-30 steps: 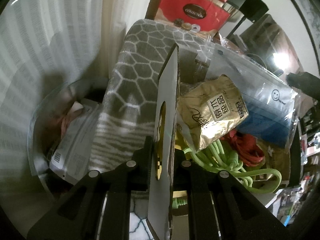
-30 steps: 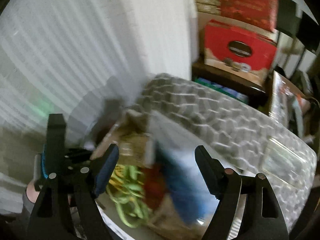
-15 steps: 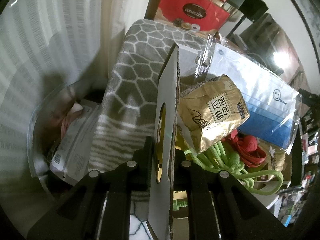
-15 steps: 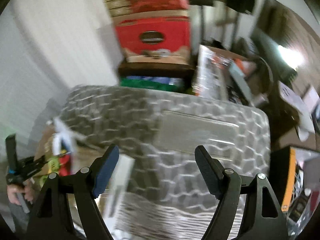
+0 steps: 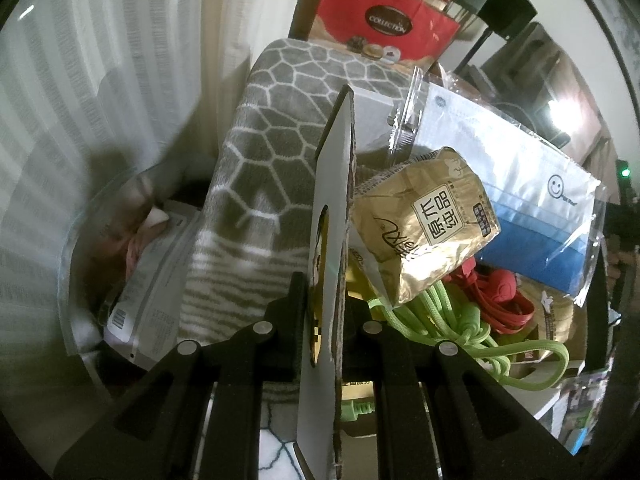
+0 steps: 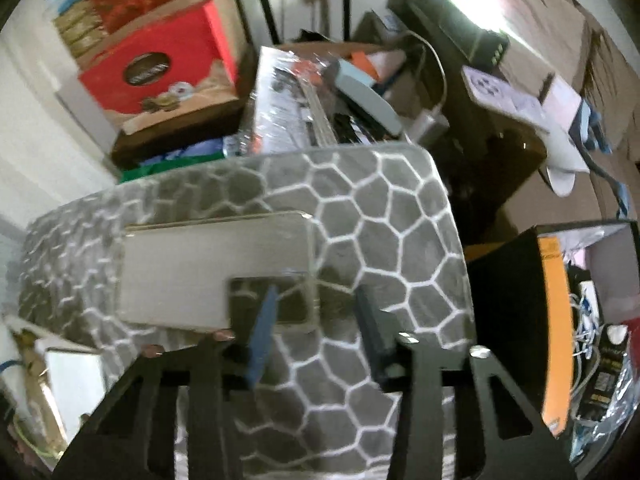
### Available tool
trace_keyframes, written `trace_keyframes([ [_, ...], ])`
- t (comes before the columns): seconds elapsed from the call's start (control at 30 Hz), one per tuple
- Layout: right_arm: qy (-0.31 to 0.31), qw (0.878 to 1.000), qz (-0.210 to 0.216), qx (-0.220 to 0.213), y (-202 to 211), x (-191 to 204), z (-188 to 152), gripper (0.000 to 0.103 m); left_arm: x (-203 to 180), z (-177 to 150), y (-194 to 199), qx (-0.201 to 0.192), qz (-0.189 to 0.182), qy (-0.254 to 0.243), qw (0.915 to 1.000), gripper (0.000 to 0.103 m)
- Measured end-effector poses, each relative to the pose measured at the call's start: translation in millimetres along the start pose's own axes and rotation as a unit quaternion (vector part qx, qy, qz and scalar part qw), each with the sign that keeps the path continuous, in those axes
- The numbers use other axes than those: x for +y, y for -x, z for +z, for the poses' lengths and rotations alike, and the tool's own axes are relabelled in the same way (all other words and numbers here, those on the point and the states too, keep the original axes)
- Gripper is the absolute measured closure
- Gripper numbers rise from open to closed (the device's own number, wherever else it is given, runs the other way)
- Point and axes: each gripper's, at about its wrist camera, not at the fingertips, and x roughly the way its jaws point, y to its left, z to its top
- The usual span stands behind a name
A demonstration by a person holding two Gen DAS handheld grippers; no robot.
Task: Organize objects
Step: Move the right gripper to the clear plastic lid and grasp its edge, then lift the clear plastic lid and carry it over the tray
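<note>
Hovering over the transparent bag, the right gripper has just been closing, nothing yet pinched. Its long axis runs crosswise, mostly left. The left gripper clamps the cardboard flap.

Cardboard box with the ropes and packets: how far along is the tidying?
Done: the gold packet, mask pack and green rope sit in the cardboard box. In hand: the left gripper pinches the box's flap; the right gripper, jaws just closing, reaches the clear case. Left: packing that case.

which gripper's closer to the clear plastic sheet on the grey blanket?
Right. The right gripper hangs over the clear plastic sheet's near corner, jaws just closing. The left gripper is away, clamping a cardboard flap.
</note>
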Motion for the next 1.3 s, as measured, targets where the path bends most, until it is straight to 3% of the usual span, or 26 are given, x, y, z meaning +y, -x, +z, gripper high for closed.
trace_keyframes([
  [0.17, -0.024, 1.0, 0.02, 0.001, -15.9, -12.2, -0.8, 0.084, -2.9, -2.1, 0.2, 0.0, 0.002, -0.001, 1.0, 0.093],
  [0.27, -0.026, 0.999, 0.04, 0.005, -15.3, -10.9, -0.1, 0.097, -3.1, -2.6, 0.2, 0.0, 0.004, -0.001, 1.0, 0.093],
  [0.43, -0.069, 0.994, 0.085, 0.011, -12.2, -21.0, 1.5, 0.099, -3.6, -2.5, 0.3, 0.0, 0.003, -0.001, 1.0, 0.093],
  [0.63, -0.091, 0.988, 0.124, -0.014, 10.8, -30.0, 2.2, 0.099, -3.7, -2.6, 0.4, 0.0, 0.005, -0.001, 1.0, 0.093],
  [1.03, -0.035, 0.985, 0.147, -0.082, 93.7, -0.9, 4.7, 0.098, -3.0, -5.1, 1.3, 0.0, 0.004, 0.001, 1.0, 0.093],
  [1.3, 0.026, 0.977, 0.175, -0.118, 153.7, 44.9, -1.5, 0.098, -2.8, -7.0, 2.2, 0.001, -0.001, 0.004, 1.0, 0.093],
])
